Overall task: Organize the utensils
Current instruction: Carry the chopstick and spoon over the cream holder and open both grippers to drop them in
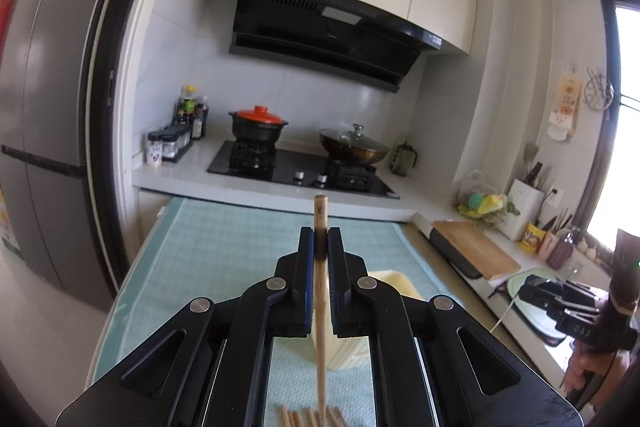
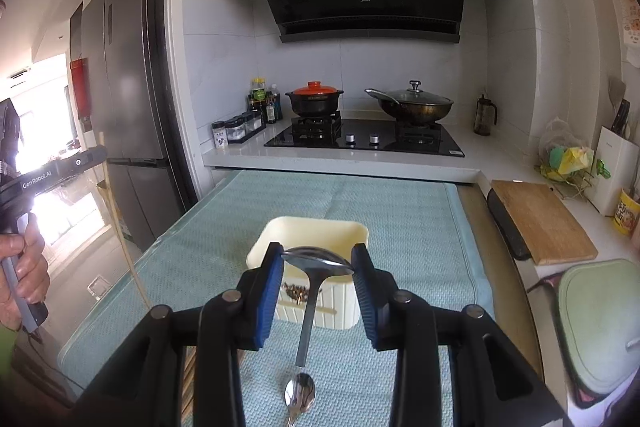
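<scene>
My left gripper [image 1: 320, 239] is shut on a wooden chopstick [image 1: 321, 291] and holds it upright above the teal mat [image 1: 224, 247]. Several more chopsticks [image 1: 308, 417] lie on the mat below it. My right gripper [image 2: 318, 259] is shut on the bowl of a steel spoon [image 2: 316, 261], whose handle hangs down. It is held above the cream utensil box [image 2: 316, 231]. A second spoon [image 2: 300, 393] lies on the mat below. The left gripper with its chopstick also shows in the right wrist view [image 2: 60, 167].
A stove [image 2: 364, 139] with a red-lidded pot [image 2: 314, 99] and a wok [image 2: 412, 105] stands behind the mat. A wooden cutting board [image 2: 540, 223] and a green lid [image 2: 600, 327] lie on the right counter. A fridge [image 2: 124, 99] stands left.
</scene>
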Tool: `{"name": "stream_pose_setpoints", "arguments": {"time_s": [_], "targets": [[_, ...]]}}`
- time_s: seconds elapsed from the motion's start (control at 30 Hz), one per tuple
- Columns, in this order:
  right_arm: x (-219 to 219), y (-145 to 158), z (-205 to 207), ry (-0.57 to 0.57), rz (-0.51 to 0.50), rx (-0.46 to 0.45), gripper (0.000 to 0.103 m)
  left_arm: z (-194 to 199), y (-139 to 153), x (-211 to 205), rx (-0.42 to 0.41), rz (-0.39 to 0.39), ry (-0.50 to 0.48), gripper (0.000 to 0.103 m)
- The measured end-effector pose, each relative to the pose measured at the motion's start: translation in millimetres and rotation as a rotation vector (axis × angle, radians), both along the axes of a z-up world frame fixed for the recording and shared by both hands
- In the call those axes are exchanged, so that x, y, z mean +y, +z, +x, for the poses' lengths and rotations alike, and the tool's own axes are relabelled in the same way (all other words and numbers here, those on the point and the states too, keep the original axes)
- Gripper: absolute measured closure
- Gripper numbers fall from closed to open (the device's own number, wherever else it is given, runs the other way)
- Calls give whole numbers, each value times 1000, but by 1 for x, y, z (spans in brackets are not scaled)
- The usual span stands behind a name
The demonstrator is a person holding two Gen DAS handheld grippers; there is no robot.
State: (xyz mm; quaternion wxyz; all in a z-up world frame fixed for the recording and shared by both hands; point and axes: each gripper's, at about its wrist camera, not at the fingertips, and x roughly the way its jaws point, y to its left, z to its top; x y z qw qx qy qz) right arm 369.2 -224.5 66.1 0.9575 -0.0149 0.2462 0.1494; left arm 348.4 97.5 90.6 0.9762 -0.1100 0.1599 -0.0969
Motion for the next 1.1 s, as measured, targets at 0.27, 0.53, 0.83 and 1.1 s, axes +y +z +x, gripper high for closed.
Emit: {"name": "stream_pose_setpoints", "arguments": {"time_s": [0.27,0.53,0.83,1.1], "targets": [[15,32,73,-21,-19,-52,68,65,39,-46,-66,30,-16,99],[24,-19,158,-15,-43,116,68,139,-3,-96,36,50,-22,99],[17,-84,211,-37,-41,290,68,199,-76,-104,187,77,19,99],[17,-106,231,-61,-33,336,64,224,-109,-104,311,114,30,89]]}}
